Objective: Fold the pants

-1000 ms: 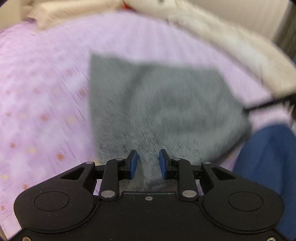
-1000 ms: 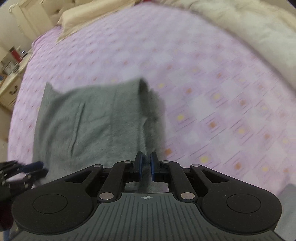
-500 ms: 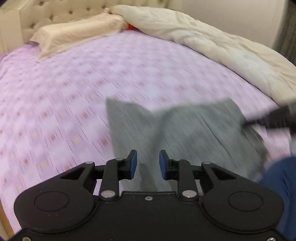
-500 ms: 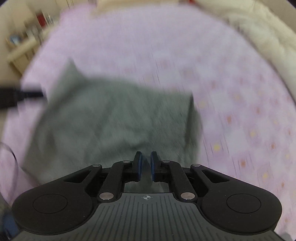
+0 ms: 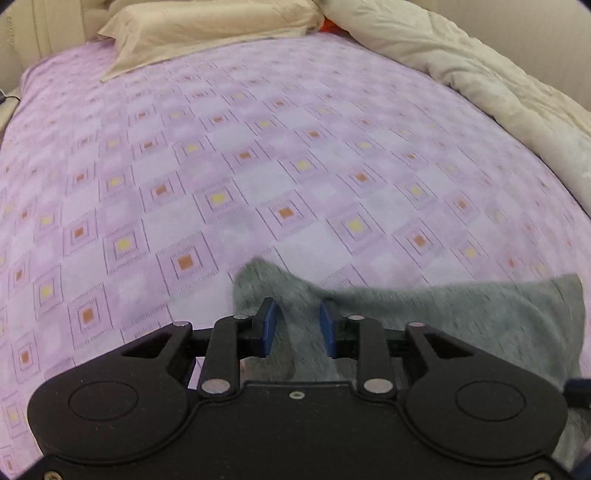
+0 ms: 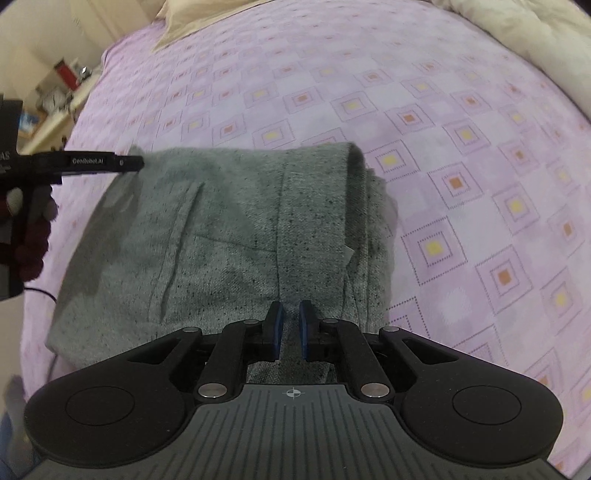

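Right wrist view takes in most of the scene: a bed under a purple bedspread (image 6: 461, 122) printed with small yellow and orange squares, which serves as the landmark for all else. Along the bedspread's far right edge lies a bunched cream duvet (image 5: 480, 74), and at its far end a beige pillow (image 5: 207, 29). Past the bedspread's left edge stands a blurred wooden shelf (image 6: 51, 103) with small items on it.

On the bedspread, toward its near side, lie the grey pants (image 6: 229, 236), folded into a flat, roughly rectangular stack with doubled layers showing along the right side.

At the stack's far left corner sits the left gripper (image 5: 297, 326). Its jaws have just been opening and now stand moderately apart; a raised peak of grey cloth sits between the blue pads, which do not appear to press on it. A gloved hand (image 6: 29, 229) holds its handle.

At the near edge of the stack is the right gripper (image 6: 289, 328), pointing steeply down. Its jaws are nearly closed, only a narrow gap between the blue pads, with grey cloth seen through it; whether any fabric is pinched I cannot tell.
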A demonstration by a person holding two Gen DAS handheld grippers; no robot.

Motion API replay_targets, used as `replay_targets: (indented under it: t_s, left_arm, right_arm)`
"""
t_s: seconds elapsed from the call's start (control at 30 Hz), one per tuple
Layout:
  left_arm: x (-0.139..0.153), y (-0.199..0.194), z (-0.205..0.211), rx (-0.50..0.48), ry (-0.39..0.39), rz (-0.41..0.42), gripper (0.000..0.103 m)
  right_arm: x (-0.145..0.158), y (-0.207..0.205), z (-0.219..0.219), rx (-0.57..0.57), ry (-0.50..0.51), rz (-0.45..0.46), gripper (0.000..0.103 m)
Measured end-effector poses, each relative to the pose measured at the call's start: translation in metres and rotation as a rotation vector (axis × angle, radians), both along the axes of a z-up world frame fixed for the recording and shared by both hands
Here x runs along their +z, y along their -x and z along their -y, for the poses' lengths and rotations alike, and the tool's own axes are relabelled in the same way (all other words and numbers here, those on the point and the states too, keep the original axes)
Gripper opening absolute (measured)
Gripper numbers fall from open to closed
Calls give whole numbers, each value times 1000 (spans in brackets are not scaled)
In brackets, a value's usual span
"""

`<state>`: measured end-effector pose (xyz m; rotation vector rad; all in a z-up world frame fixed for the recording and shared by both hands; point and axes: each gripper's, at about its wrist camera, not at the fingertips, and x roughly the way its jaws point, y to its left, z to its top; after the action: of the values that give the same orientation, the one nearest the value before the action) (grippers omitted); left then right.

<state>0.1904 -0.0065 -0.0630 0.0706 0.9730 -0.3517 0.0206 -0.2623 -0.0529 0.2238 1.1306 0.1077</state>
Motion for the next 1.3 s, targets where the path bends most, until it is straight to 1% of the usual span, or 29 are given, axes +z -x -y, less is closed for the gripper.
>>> replay_targets:
  t_s: [0.07, 0.17, 0.27, 0.33, 0.4, 0.47, 0.57, 0.63, 0.67, 0.7, 0.73, 0.77, 0.8, 0.83, 0.87, 0.93, 1.0, 1.07, 1.2, 1.27, 1.3]
  left_arm:
    - [0, -3, 0, 10, -12, 3, 42]
    - [2, -8, -4, 49, -18, -3, 43]
    - [10, -1, -18, 83, 25, -18, 42]
    - [19, 8, -22, 100, 20, -13, 41]
    - [26, 25, -26, 86, 4, 0, 40]
    - [30, 45, -28, 57, 5, 2, 41]
    - [28, 78, -26, -6, 29, -25, 43]
    - [20, 98, -21, -54, 27, -57, 48]
    - [14, 105, -18, -72, 17, -74, 49]
    - [10, 112, -15, -89, -2, -83, 50]
    - [5, 120, -11, -107, -31, -77, 51]
    - [3, 126, -9, -123, -54, -55, 51]
    - [3, 132, -9, -137, -69, -28, 52]
    - [5, 136, -10, -147, -76, -12, 52]
    - [6, 138, -12, -154, -73, -8, 52]
    - [10, 135, -17, -150, -48, -10, 57]
    - [13, 127, -24, -134, -12, -11, 60]
    - [14, 118, -29, -108, 12, -15, 61]
    - [8, 99, -31, -86, 39, -44, 61]
    - [2, 93, -32, -88, 66, -70, 66]
    - [0, 90, -32, -87, 80, -87, 68]
  right_arm:
    - [-1, 0, 1, -7, -8, 3, 9]
    - [2, 5, 1, -2, 10, 7, 9]
    - [5, 5, -4, 3, 46, 13, 9]
    - [3, 2, -6, 5, 70, 12, 8]
    - [4, 2, -7, 6, 94, 10, 8]
    - [5, 2, -10, 4, 114, 7, 8]
    - [7, 3, -12, -6, 133, 9, 9]
    - [10, 6, -13, -25, 154, 28, 9]
    - [13, 9, -13, -43, 167, 51, 12]
    - [17, 13, -12, -63, 173, 77, 13]
    - [20, 17, -10, -76, 157, 102, 17]
    - [23, 20, -6, -86, 122, 125, 29]
    - [26, 23, -2, -94, 90, 143, 36]
    - [28, 24, 2, -101, 71, 156, 49]
    - [30, 23, 4, -108, 68, 169, 57]
    - [31, 19, 4, -104, 96, 181, 60]
    - [28, 13, 0, -76, 119, 158, 63]
    - [20, 4, 2, -48, 99, 114, 67]
    - [4, -8, 7, -52, 66, 49, 70]
    - [-2, -10, 11, -64, 29, 37, 77]
    - [-6, -12, 14, -71, 9, 29, 78]
